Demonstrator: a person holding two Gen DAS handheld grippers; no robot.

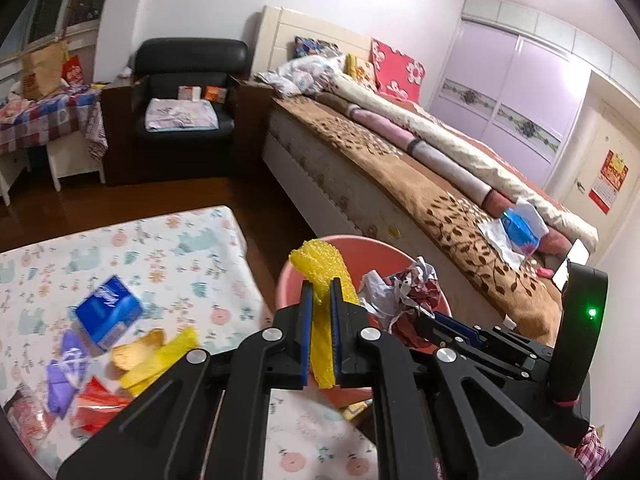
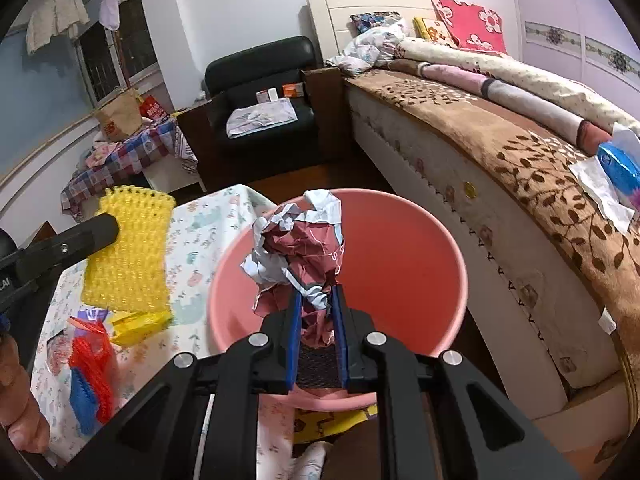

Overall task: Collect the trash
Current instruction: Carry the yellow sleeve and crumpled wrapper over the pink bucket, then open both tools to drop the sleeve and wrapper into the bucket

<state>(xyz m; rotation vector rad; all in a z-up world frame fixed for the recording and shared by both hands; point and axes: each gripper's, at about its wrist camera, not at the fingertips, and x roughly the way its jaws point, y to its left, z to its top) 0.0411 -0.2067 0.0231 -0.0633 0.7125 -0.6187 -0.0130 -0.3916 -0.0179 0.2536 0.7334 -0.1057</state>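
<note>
My left gripper [image 1: 321, 294] is shut on a yellow foam net [image 1: 320, 276] and holds it over the near left rim of the pink bin [image 1: 360, 248]. The net also shows in the right wrist view [image 2: 128, 256], beside the bin. My right gripper [image 2: 316, 300] is shut on a crumpled red and white paper ball [image 2: 298, 248] and holds it above the open pink bin [image 2: 400, 248]. The ball also shows in the left wrist view [image 1: 404, 292], with the right gripper [image 1: 460, 328] under it.
The patterned table [image 1: 132, 248] holds a blue tissue pack [image 1: 108, 312], yellow wrappers [image 1: 152, 354], a purple wrapper [image 1: 66, 372] and red packaging [image 1: 96, 404]. A bed [image 1: 400, 168] runs along the right of the bin. A black armchair [image 1: 186, 88] stands behind.
</note>
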